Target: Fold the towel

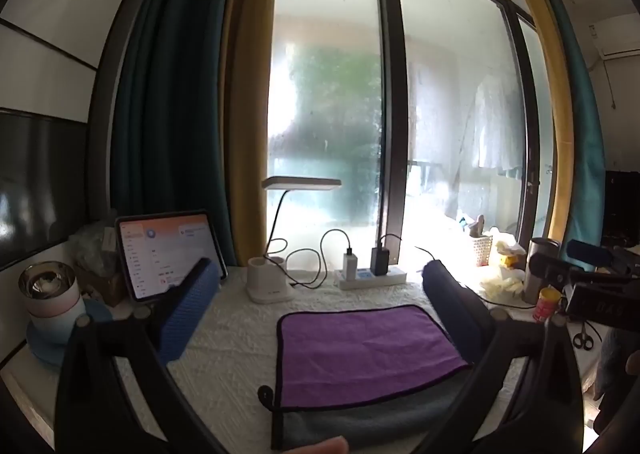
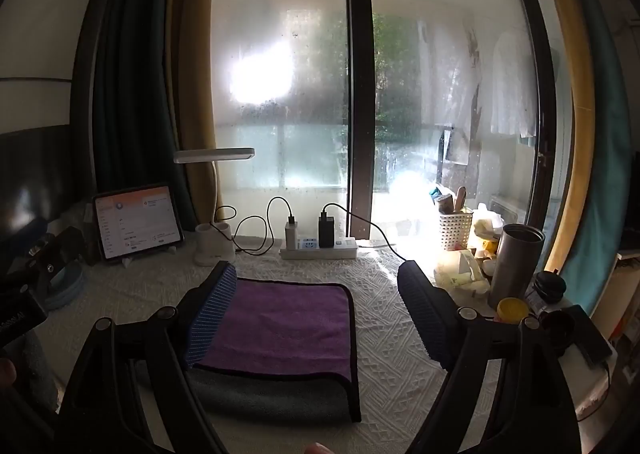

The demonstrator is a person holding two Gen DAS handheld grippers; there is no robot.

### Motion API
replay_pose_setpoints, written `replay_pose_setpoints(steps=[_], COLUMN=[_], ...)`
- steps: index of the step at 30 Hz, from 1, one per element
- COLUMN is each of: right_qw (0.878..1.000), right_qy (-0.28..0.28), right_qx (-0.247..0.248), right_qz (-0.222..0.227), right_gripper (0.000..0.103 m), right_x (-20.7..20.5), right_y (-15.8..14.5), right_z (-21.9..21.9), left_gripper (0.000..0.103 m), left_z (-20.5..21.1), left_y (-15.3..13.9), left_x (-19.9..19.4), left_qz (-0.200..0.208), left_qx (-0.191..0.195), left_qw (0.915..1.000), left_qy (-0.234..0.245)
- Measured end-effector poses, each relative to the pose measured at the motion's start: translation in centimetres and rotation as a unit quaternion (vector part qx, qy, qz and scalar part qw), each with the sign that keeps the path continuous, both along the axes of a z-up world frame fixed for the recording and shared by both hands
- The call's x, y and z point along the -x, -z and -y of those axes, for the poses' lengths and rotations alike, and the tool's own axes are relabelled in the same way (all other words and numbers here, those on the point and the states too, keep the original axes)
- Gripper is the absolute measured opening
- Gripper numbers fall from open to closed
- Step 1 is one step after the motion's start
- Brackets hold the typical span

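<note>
A purple towel (image 1: 360, 354) with a dark hem lies on the white textured table cover, folded over so its grey side (image 1: 340, 424) shows along the near edge. It also shows in the right wrist view (image 2: 284, 330). My left gripper (image 1: 316, 286) is open and empty, held above the table with the towel between its fingers and toward the right finger. My right gripper (image 2: 320, 286) is open and empty, with its left finger (image 2: 212, 318) over the towel's left edge. The right gripper body shows at the right of the left wrist view (image 1: 592, 286).
At the back stand a tablet (image 1: 168, 254), a white desk lamp (image 1: 276, 278), and a power strip (image 1: 372, 276) with chargers and cables. A cup on a blue coaster (image 1: 52, 302) sits left. A steel tumbler (image 2: 516, 266), white basket (image 2: 456, 230), jars and scissors (image 1: 584, 338) crowd the right.
</note>
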State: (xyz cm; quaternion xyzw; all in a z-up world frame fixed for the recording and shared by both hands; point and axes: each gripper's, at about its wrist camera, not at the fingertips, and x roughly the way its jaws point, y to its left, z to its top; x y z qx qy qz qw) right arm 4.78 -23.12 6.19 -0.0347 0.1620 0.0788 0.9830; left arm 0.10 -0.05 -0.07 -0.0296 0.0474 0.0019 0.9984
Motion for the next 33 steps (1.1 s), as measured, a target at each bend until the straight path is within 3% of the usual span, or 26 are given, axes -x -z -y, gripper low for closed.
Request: replay_pose_setpoints(steps=[33], right_qw=[1.0], right_qy=[0.0], right_qx=[-0.004], right_qz=[-0.005], right_gripper=[0.085], right_x=[0.09], right_y=[0.28], right_z=[0.3], left_gripper=[0.102], left_z=[-0.03], left_y=[0.06], left_x=[0.34], left_qz=[0.01], left_qx=[0.015], left_qw=[0.9998], left_qy=[0.001])
